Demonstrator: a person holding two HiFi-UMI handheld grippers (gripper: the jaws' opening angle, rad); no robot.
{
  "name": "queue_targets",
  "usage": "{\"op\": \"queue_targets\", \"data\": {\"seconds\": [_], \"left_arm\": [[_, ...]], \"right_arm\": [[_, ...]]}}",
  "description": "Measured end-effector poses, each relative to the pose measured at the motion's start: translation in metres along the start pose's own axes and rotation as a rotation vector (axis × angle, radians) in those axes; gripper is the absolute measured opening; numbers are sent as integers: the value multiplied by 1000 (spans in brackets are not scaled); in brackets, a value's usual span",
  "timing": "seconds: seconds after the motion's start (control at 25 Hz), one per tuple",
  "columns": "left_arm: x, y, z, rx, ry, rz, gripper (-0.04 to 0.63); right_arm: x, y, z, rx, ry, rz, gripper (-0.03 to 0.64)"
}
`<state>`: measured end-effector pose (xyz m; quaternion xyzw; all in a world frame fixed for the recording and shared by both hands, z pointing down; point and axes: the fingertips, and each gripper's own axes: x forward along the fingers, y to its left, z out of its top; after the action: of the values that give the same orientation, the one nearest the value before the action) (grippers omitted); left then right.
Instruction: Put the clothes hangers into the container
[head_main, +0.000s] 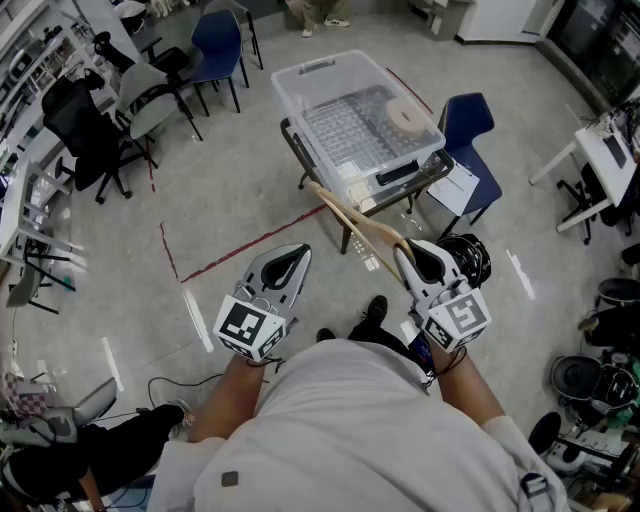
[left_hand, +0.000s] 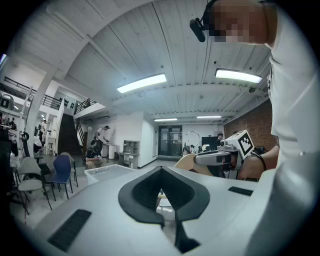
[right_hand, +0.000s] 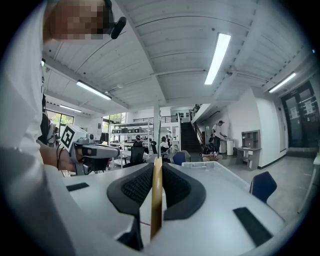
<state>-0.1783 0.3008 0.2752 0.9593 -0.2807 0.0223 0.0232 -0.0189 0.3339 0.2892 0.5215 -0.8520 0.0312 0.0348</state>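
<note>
A clear plastic container (head_main: 300, 75) stands on a low stand ahead of me; its rim also shows in the right gripper view (right_hand: 215, 167). My right gripper (head_main: 403, 250) is shut on a wooden clothes hanger (head_main: 355, 220), which reaches up-left to the container's near edge. In the right gripper view the hanger (right_hand: 156, 200) stands edge-on between the pads. My left gripper (head_main: 300, 252) hangs level beside it, to the left, shut with nothing in it. In the left gripper view its jaws (left_hand: 161, 192) meet, with the right gripper (left_hand: 220, 157) and the hanger (left_hand: 187, 162) off to the right.
A pale round thing (head_main: 405, 115) lies inside the container. A blue chair (head_main: 470, 130) and papers (head_main: 455, 185) are right of the stand. Several chairs (head_main: 150, 95) stand at the far left. Red tape (head_main: 250, 245) marks the floor. A black object (head_main: 468, 255) sits by my right gripper.
</note>
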Motion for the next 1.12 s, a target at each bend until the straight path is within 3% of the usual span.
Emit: {"op": "queue_targets", "data": {"seconds": [0.68,1.12], "left_arm": [[49,4,-9,-14,22,5,15],[129,12,-2,-21,46,24,15]], "right_arm": [[13,-47,-3,-2,-2,39,64],[30,-130,5,0,-7,50,64]]}}
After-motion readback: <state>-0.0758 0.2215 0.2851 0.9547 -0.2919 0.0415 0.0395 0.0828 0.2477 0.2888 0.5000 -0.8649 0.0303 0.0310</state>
